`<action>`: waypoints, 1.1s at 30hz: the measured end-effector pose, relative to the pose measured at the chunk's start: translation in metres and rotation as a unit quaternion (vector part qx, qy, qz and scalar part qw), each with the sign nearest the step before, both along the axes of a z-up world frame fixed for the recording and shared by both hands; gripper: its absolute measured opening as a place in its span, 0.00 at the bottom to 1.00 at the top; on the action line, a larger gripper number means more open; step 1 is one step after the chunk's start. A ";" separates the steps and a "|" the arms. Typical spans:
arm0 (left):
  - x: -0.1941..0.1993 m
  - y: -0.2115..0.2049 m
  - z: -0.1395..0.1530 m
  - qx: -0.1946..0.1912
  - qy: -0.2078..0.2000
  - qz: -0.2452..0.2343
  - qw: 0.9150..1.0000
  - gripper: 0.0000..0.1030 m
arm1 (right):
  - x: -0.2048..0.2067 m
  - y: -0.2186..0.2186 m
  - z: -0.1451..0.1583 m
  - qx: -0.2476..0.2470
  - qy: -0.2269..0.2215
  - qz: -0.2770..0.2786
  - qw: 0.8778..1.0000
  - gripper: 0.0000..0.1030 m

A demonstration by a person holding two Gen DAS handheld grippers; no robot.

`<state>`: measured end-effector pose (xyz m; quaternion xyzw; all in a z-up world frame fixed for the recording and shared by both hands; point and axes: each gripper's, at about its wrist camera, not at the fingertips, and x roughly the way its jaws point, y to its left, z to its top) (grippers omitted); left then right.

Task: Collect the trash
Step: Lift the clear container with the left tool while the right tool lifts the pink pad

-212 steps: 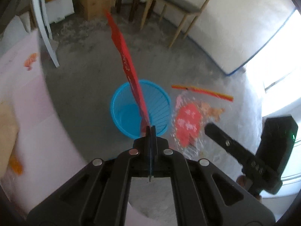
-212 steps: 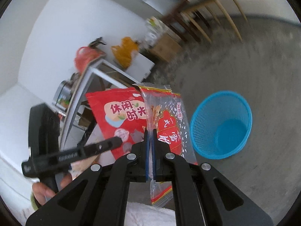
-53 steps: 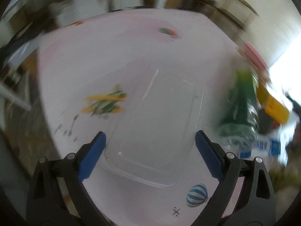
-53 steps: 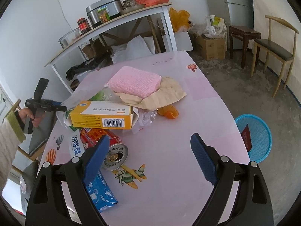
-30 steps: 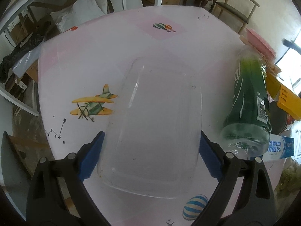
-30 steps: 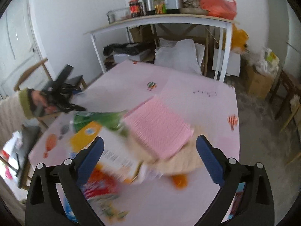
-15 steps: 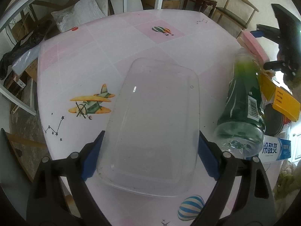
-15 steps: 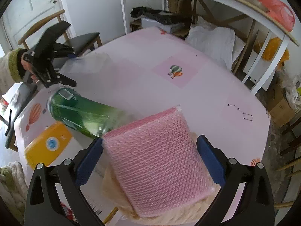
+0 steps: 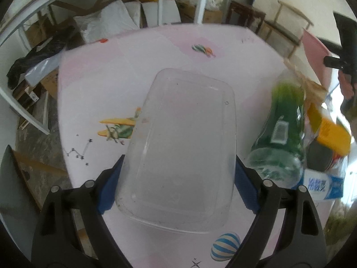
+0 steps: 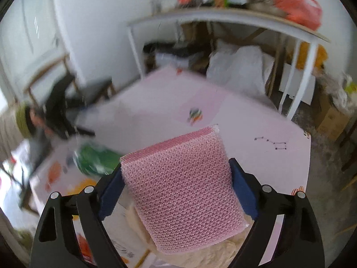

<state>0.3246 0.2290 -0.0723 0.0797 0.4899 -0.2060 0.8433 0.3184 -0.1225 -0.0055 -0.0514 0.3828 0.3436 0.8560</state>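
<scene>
Your right gripper: fingers just closing, pink pad between, long axis pointing away. Left gripper fingers flank clear tray; grip unclear.

— That tablecloth is pale pink, printed with a yellow-green plane and striped balloons. At its three o'clock lies a dark green bottle.

— The foam pad is pink too, with a honeycomb mesh. Clear tub, yellow box.

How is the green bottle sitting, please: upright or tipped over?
Tipped over: the green bottle lies on its side on the table.
</scene>
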 end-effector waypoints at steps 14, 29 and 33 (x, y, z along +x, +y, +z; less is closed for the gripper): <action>-0.012 0.009 0.034 -0.018 -0.037 0.065 0.997 0.82 | -0.023 -0.072 0.043 0.162 -0.025 -0.101 0.981 0.83; -0.011 -0.019 0.042 -0.029 -0.035 0.064 0.997 0.82 | -0.094 -0.119 0.079 0.174 -0.066 -0.147 0.971 0.83; -0.008 -0.024 0.048 -0.034 -0.040 0.072 0.996 0.82 | -0.108 -0.139 0.083 0.180 -0.073 -0.166 0.967 0.83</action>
